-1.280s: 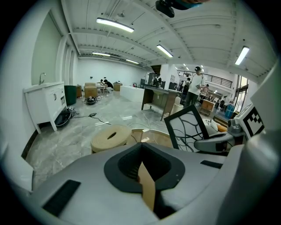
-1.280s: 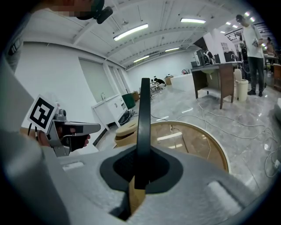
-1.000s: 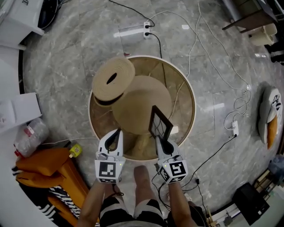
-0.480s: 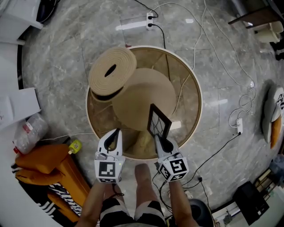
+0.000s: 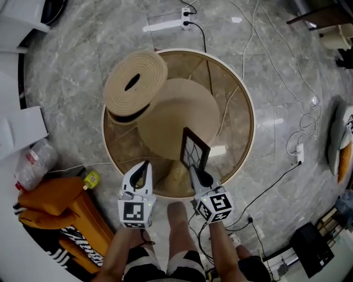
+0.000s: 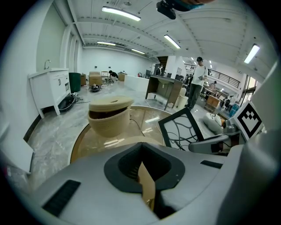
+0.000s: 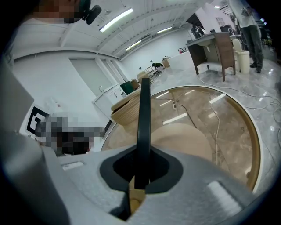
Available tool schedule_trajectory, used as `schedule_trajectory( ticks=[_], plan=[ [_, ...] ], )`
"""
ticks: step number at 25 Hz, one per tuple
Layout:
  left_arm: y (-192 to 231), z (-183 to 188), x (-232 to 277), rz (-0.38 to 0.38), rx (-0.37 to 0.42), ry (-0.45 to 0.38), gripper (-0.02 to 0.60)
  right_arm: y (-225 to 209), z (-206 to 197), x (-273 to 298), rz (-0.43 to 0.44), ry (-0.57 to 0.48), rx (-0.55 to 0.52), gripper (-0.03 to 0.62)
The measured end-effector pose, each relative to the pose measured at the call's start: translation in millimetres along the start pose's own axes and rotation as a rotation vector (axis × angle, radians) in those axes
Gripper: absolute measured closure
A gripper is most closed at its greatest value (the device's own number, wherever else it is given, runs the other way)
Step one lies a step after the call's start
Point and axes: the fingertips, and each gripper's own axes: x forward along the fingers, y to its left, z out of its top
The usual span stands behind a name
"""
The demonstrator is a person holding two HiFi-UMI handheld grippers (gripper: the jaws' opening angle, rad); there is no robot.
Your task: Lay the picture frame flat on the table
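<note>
The black picture frame [image 5: 194, 150] with a white branch-pattern print stands upright over the near edge of the round glass table [image 5: 249, 110]. My right gripper [image 5: 193, 169] is shut on its lower edge. In the right gripper view the frame [image 7: 143, 118] rises edge-on from between the jaws [image 7: 140, 176]. My left gripper [image 5: 145, 165] hovers a little to the frame's left, jaws together with nothing in them. From the left gripper view [image 6: 145, 176] the frame [image 6: 182, 127] leans at the right, with the right gripper's finger [image 6: 215, 143] on it.
A round tan mat [image 5: 176, 118] covers the table's middle, and a lidded woven basket [image 5: 135, 82] sits at its far left. A thin cable [image 5: 223, 118] lies on the glass. On the floor are an orange bag [image 5: 60, 206], cables and a power strip [image 5: 187, 16].
The head view has drifted, so the table sits slightly higher and larger in the picture. Both grippers and the upright frame keep about the same places.
</note>
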Motion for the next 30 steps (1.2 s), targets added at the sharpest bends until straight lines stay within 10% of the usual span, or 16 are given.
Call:
schedule_trajectory(
  ticks=[30],
  plan=[
    [-7.4, -5.7, 38.5, -0.031, 0.008, 0.056, 0.565, -63.1, 12.1, 27.1, -0.031, 0.005, 0.201, 0.496]
  ],
)
